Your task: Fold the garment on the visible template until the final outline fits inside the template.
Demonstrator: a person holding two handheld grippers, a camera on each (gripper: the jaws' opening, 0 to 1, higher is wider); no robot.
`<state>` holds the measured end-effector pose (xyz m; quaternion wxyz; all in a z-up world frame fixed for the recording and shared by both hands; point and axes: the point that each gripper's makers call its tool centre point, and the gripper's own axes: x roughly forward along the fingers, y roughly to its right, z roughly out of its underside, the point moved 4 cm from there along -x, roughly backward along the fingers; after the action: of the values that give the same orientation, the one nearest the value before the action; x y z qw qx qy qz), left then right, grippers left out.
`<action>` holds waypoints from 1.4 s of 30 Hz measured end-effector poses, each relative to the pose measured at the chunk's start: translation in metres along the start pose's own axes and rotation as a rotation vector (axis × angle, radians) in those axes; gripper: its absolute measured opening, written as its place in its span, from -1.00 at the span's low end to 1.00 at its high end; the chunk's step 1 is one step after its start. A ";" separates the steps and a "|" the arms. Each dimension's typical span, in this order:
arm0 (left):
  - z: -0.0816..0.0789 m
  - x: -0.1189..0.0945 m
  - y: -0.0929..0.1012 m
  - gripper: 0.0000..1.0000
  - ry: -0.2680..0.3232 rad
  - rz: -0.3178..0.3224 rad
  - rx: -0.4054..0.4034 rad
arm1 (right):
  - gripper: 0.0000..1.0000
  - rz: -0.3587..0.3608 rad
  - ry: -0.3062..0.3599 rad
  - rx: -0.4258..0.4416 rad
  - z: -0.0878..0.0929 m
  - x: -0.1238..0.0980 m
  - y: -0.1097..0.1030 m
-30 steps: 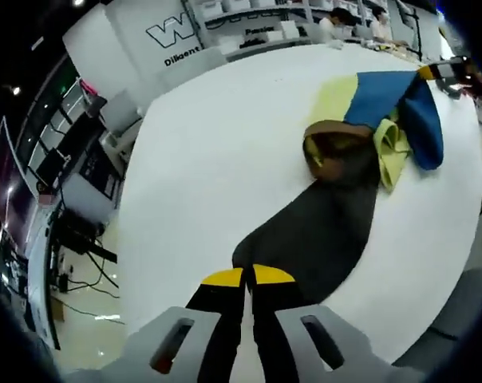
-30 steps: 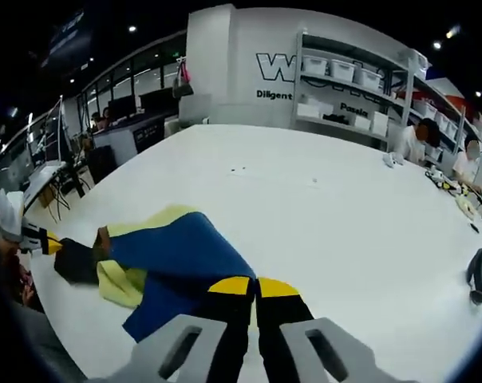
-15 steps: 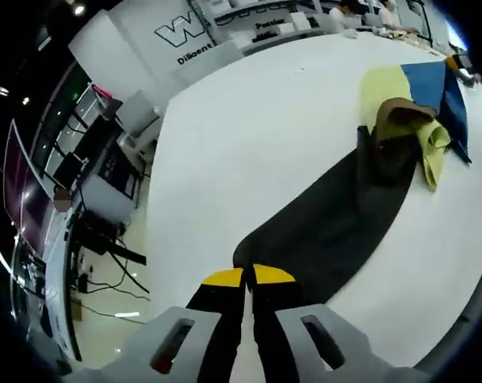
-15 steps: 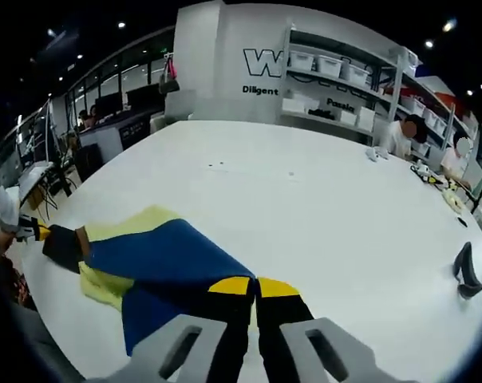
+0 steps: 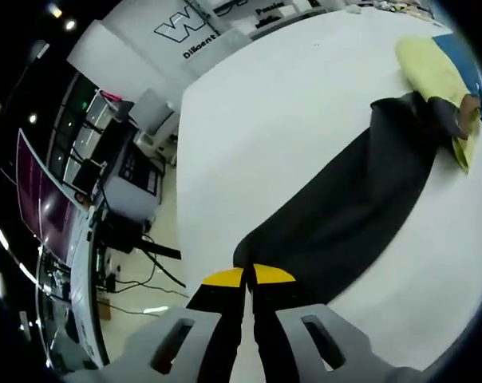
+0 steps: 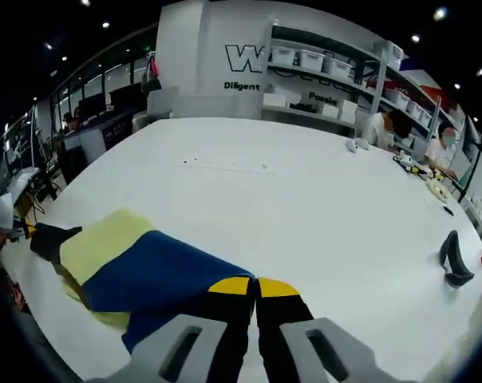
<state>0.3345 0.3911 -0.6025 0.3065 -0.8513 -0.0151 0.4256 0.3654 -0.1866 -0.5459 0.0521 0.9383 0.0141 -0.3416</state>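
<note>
Garment [image 5: 361, 207] stretched across white table [image 6: 305, 207]; shelving [image 6: 337, 72] behind; left gripper [image 5: 248, 275] and right gripper [image 6: 255, 285] each clenched on garment

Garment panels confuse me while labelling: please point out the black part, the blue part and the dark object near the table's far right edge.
black part [image 5: 361, 207], left gripper view, middle of the stretched panel.
blue part [image 6: 157, 271], right gripper view, centre of the fabric.
dark object [image 6: 453, 262], right gripper view, its upright body.
</note>
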 end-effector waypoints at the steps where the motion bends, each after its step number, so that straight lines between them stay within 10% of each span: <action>1: 0.001 0.000 -0.002 -0.89 0.000 -0.005 -0.004 | -1.00 0.007 -0.003 0.003 0.001 0.000 0.002; 16: -0.002 0.002 -0.015 -0.75 0.066 -0.070 0.000 | -1.00 0.032 0.004 -0.006 0.018 -0.004 0.015; 23: -0.034 -0.014 0.019 -0.12 0.301 0.062 0.020 | -0.57 0.000 0.116 -0.114 0.009 -0.013 -0.002; 30: -0.062 -0.034 0.068 0.08 0.481 0.171 0.224 | -0.04 -0.148 0.158 -0.207 0.014 -0.017 -0.039; 42: -0.074 -0.049 0.126 0.16 0.579 0.296 0.464 | 0.07 -0.380 0.088 -0.284 0.049 -0.014 -0.108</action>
<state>0.3276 0.2372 -0.6017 0.4174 -0.8373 0.2913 0.1999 0.3167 -0.0848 -0.5838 0.1176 0.9160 0.2407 -0.2986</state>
